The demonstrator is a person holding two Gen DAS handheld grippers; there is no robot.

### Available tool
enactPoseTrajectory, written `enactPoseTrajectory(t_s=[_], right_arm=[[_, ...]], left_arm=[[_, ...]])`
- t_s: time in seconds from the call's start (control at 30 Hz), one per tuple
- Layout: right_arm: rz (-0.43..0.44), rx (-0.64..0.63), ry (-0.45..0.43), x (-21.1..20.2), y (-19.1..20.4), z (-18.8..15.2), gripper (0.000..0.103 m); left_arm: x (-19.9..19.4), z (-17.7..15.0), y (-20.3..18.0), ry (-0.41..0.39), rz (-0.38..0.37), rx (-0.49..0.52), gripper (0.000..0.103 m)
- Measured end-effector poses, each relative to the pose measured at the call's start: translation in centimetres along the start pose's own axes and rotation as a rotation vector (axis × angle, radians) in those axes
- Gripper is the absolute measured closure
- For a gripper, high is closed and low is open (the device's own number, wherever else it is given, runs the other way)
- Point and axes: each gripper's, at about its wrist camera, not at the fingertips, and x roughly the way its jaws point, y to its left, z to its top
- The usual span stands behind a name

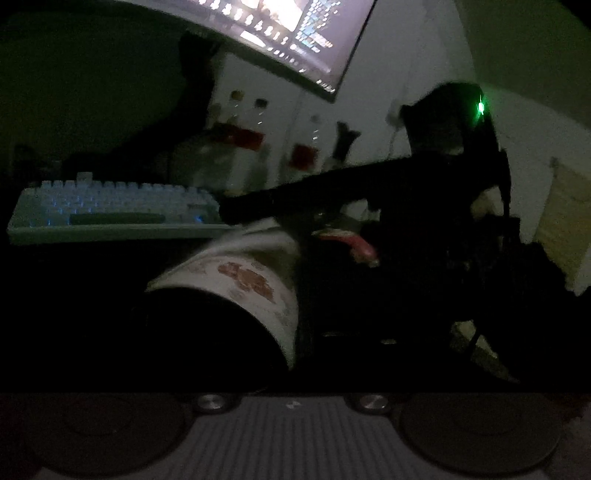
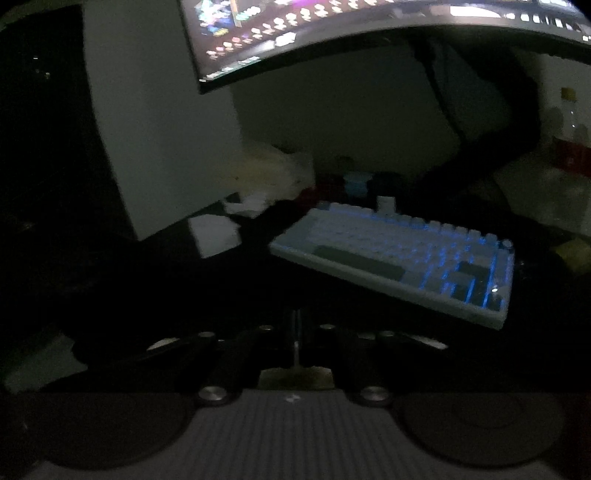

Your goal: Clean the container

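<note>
Left gripper [image 1: 295, 354] clenched on stained container [image 1: 255, 288], tilting its mouth toward 7 o'clock for wiping access, right gripper [image 2: 295, 332] clenched, apparently on a thin sliver

No text legible; monitor [image 2: 332, 33] screen contents blurred; bottle labels [image 1: 251, 138] unreadable

container [image 1: 236, 291]: white, reddish-brown stains | keyboard [image 2: 402, 258]: pale, blue backlight | bottles [image 1: 251, 129]: red labels | counter [image 2: 147, 288]: black | right gripper [image 1: 229, 212]: black
</note>
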Motion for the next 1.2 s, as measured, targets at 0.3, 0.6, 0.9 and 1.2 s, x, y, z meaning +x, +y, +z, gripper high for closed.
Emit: enactPoseTrajectory(t_s=[0.3,0.6,0.9,1.2], right_arm=[[-0.045,-0.04,-0.025,0.1,3.0,-1.6,0.1],[-0.089,-0.091,-0.033,0.4,3.9,-1.5,0.1],[-0.042,0.05,-0.027,1.1,2.1,-1.1,0.1],[-0.006,0.036,-0.063,0.6,2.5,-1.8,0.1]], left_arm=[[1.7,-1.9,-2.4,0.021,0.218,0.11,0.052],[2.2,-2.1,-3.5,0.007,0.269,0.124,0.027],[1.7,-1.8,-2.7,0.0,0.258,0.045,0.014],[1.5,-1.9,-2.5,-0.012,0.25,0.036,0.012]])
